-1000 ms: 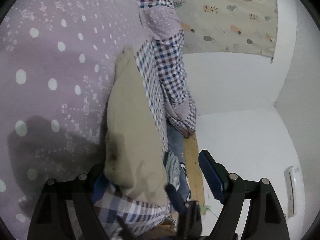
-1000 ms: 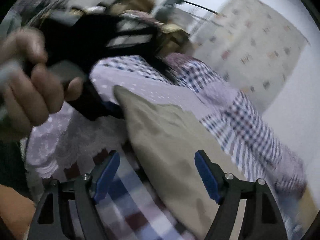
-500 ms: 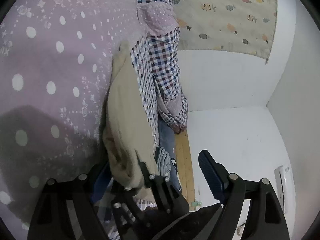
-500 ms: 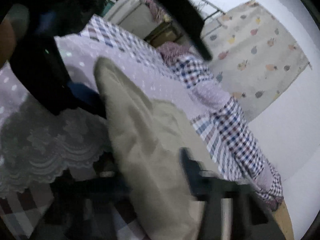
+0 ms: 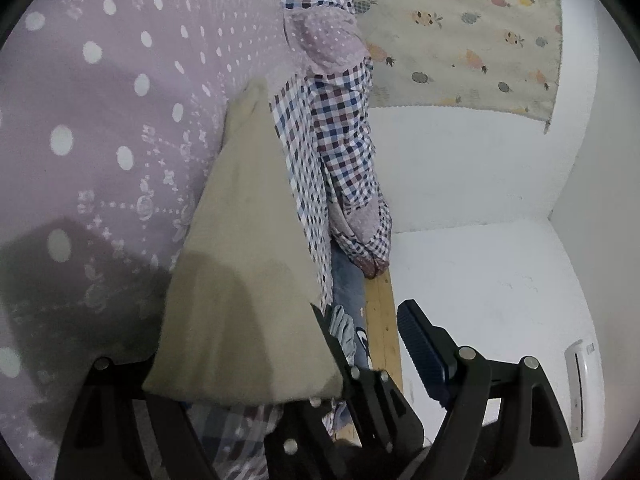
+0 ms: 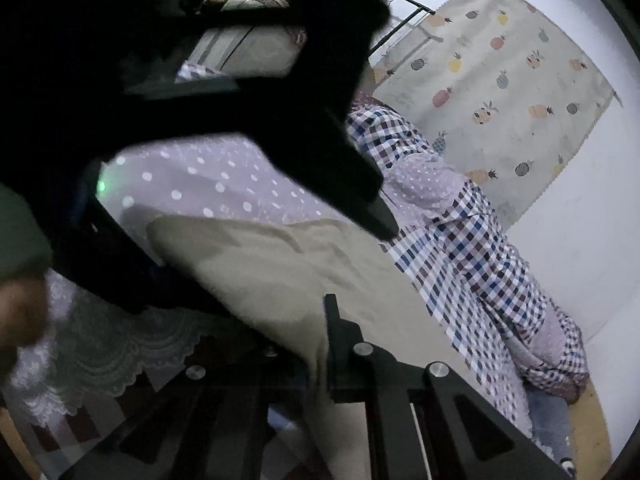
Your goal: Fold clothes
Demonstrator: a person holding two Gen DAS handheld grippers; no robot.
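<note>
A beige garment [image 5: 248, 264] lies lengthwise on the lilac polka-dot bedspread [image 5: 100, 128]. My left gripper [image 5: 272, 360] is open and straddles the garment's near end. Its left finger is hidden under the cloth, and its blue-padded right finger stands clear to the right. My right gripper [image 6: 320, 340] is shut on the beige garment [image 6: 288, 272] at its near edge. It also shows as black fingers at the bottom of the left wrist view, where my right gripper [image 5: 340, 364] pinches the cloth's corner. In the right wrist view, one of the left gripper's black fingers [image 6: 352, 192] looms over the garment.
A checked shirt [image 5: 328, 128] with lilac dotted trim drapes over the bed edge beside the beige garment. Denim [image 5: 348, 280] and a wooden bed rail [image 5: 380, 320] lie below it. White wall and a pineapple-print curtain [image 5: 472, 32] are on the right. A hand [image 6: 20, 312] is at the left.
My right gripper came in under the left one and closed on the beige garment's near edge. The garment's bunched near end now lies smoother. The left gripper stayed open.
</note>
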